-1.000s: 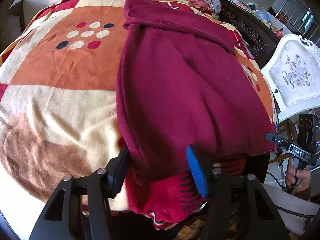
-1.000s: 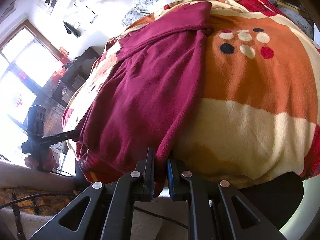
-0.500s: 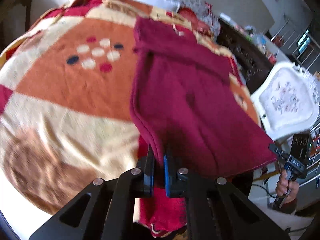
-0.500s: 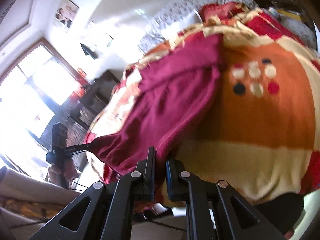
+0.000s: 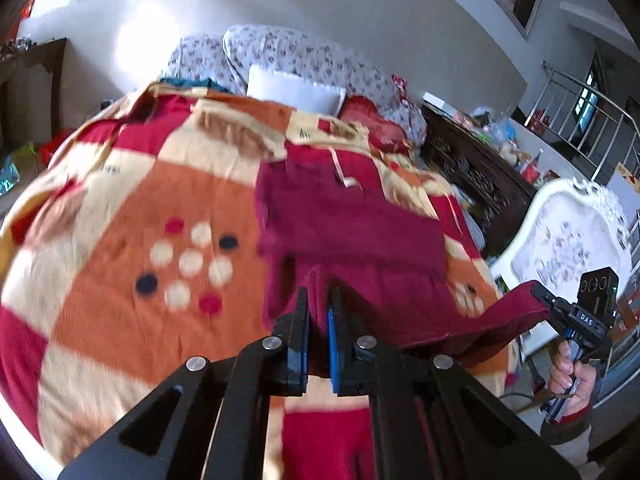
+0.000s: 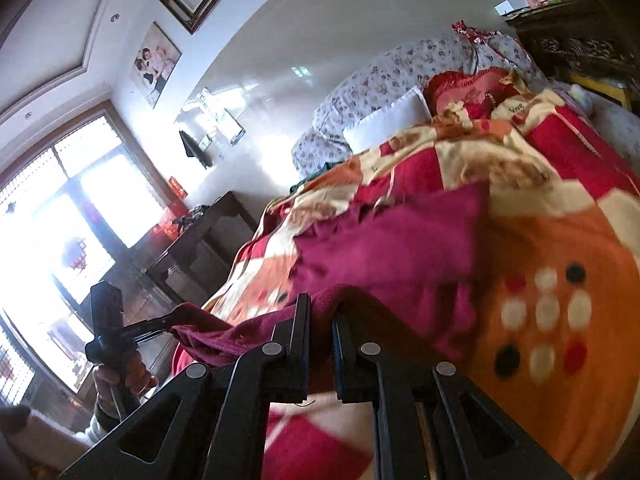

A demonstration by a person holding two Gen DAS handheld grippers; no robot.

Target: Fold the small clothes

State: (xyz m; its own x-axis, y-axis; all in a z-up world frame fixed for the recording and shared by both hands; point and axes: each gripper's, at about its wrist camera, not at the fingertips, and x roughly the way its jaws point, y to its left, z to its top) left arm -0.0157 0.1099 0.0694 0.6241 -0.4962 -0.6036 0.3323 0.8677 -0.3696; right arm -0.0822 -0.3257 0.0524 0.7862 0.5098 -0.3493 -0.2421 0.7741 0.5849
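One dark red garment (image 5: 352,224) lies on the patterned blanket (image 5: 120,280). Two grippers lift its near edge, probably to fold it over toward the far end. The left gripper (image 5: 318,304) pinches one corner, and the right gripper (image 6: 321,312) pinches the other.
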